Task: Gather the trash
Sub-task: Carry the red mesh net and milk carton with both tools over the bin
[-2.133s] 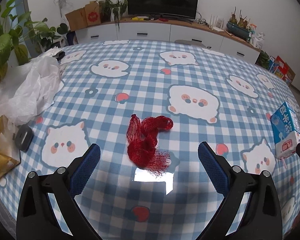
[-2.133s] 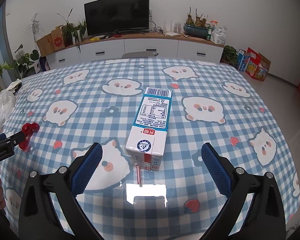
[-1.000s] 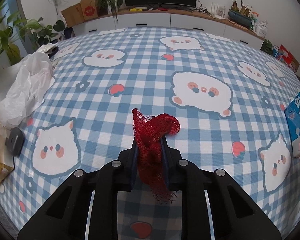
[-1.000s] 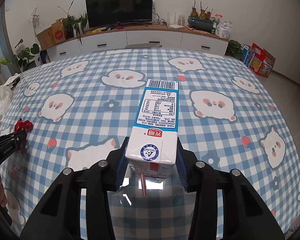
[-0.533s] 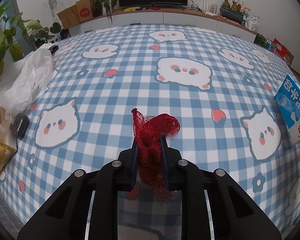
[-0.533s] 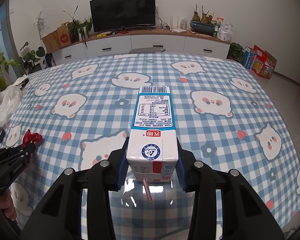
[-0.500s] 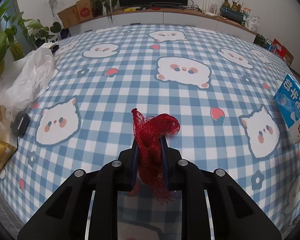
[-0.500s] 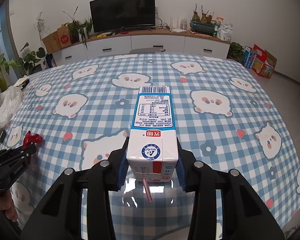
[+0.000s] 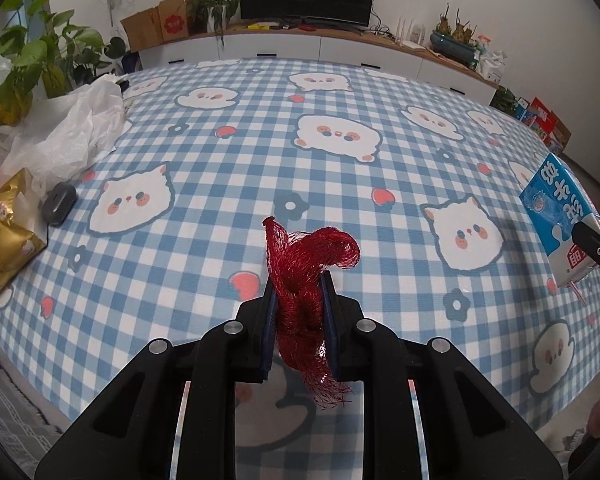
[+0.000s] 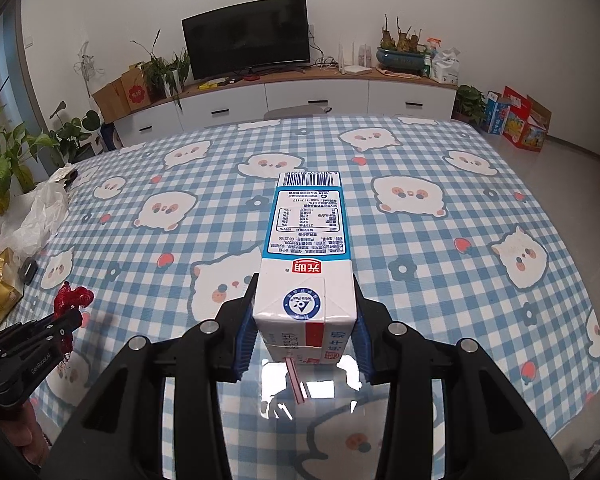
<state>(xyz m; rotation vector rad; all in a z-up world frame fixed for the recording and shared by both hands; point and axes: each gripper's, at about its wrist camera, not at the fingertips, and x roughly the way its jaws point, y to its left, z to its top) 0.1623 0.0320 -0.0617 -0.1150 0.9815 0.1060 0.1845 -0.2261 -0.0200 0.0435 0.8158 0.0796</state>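
Observation:
My left gripper (image 9: 299, 304) is shut on a red mesh net bag (image 9: 304, 264) and holds it above the checked tablecloth (image 9: 340, 80); the net's frayed end hangs below the jaws. My right gripper (image 10: 305, 320) is shut on a blue and white milk carton (image 10: 308, 240), lifted off the table, with a pink straw (image 10: 296, 380) sticking out of its near end. The carton also shows at the right edge of the left wrist view (image 9: 560, 216). The left gripper with the net shows at the lower left of the right wrist view (image 10: 66, 312).
At the table's left edge lie a crumpled white plastic bag (image 9: 68, 132), a gold snack wrapper (image 9: 4, 236) and a small dark grey object (image 9: 58, 200). Potted plants (image 9: 32, 64) stand beyond that edge. A white sideboard with a TV (image 10: 248, 40) lines the far wall.
Two seconds ago both grippers were open over the net and the carton on the table. Both have closed on them and lifted them. In the last half second both rose further.

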